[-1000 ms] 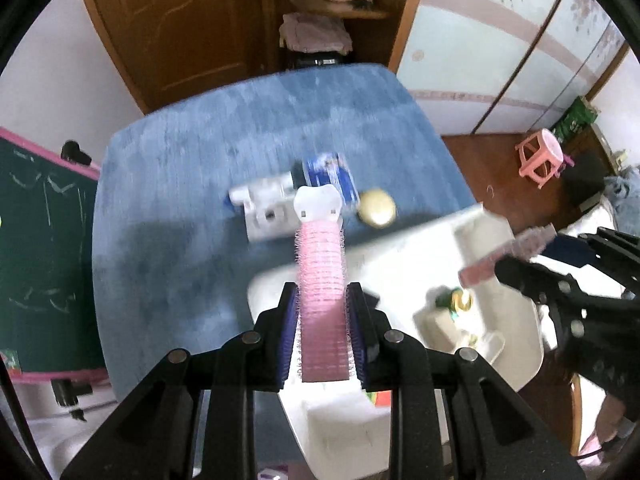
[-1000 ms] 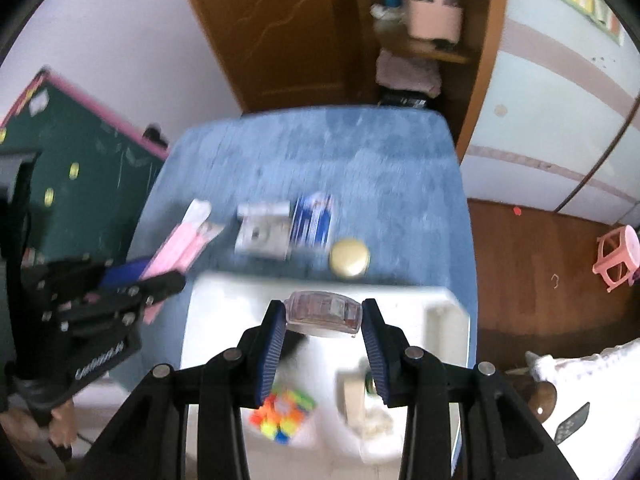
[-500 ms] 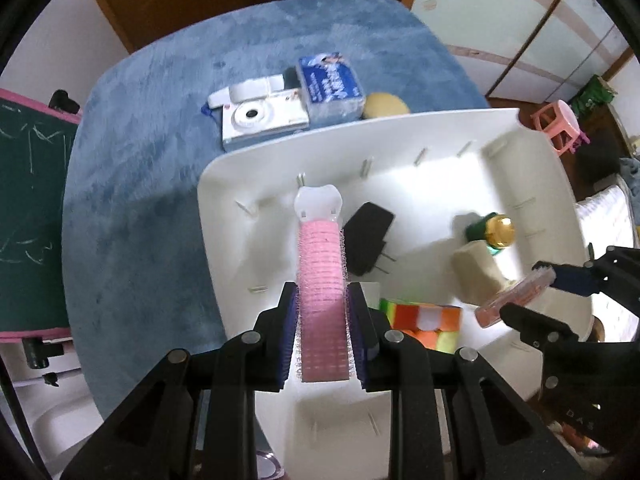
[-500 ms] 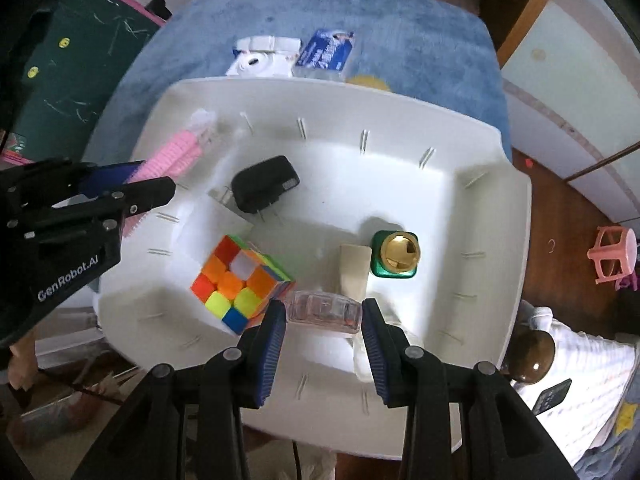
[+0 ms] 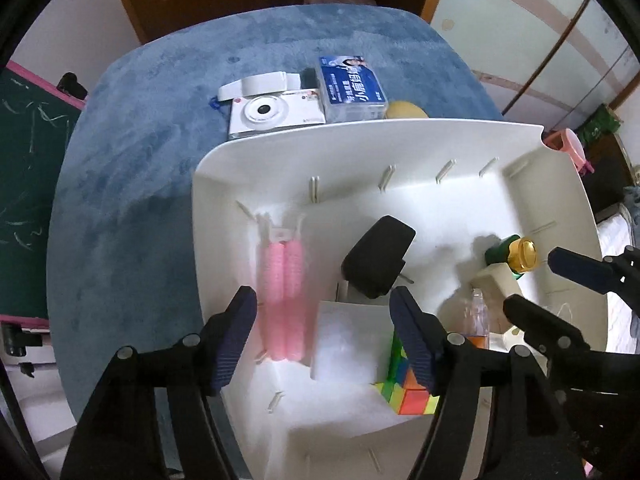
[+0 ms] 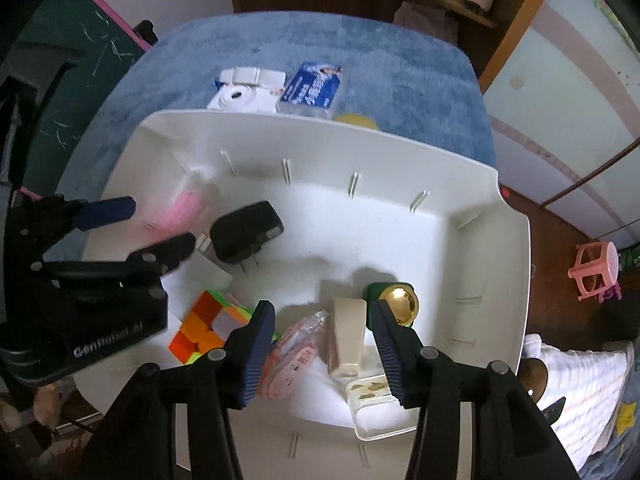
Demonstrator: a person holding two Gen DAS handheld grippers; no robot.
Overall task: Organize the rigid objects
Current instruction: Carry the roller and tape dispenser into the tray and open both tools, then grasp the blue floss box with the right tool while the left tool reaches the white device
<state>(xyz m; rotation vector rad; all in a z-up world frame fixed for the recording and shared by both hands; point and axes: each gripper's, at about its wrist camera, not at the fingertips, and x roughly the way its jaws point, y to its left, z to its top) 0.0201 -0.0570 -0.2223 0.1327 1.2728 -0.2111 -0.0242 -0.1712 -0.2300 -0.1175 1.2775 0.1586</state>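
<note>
A white bin (image 5: 360, 126) (image 6: 320, 124) stands on a blue table. My left gripper (image 5: 326, 320) hangs over its left side, jaws opening. A pink hair roller (image 5: 282, 292) (image 6: 182, 208) sits blurred below, by the left finger and free of the pads. Over the bin's near side, my right gripper (image 6: 324, 344) has its jaws opening too. A clear pinkish tape dispenser (image 6: 292, 356) lies on the bin floor between them, close to the left finger and not pressed. Each gripper shows in the other's view: right gripper (image 5: 552, 280), left gripper (image 6: 144, 228).
Inside the bin lie a black charger (image 5: 378, 256) (image 6: 246, 236), a colour cube (image 5: 404, 384) (image 6: 204, 328), a green bottle with gold cap (image 5: 516, 254) (image 6: 396, 304) and a beige piece (image 6: 346, 336). Beyond the bin rest a white camera (image 5: 276, 110), a blue box (image 5: 352, 88) and a yellow round thing (image 5: 404, 111).
Both grippers came down over the bin. The left one let go of the pink roller and the right one let go of the clear dispenser; both things now sit in the bin.
</note>
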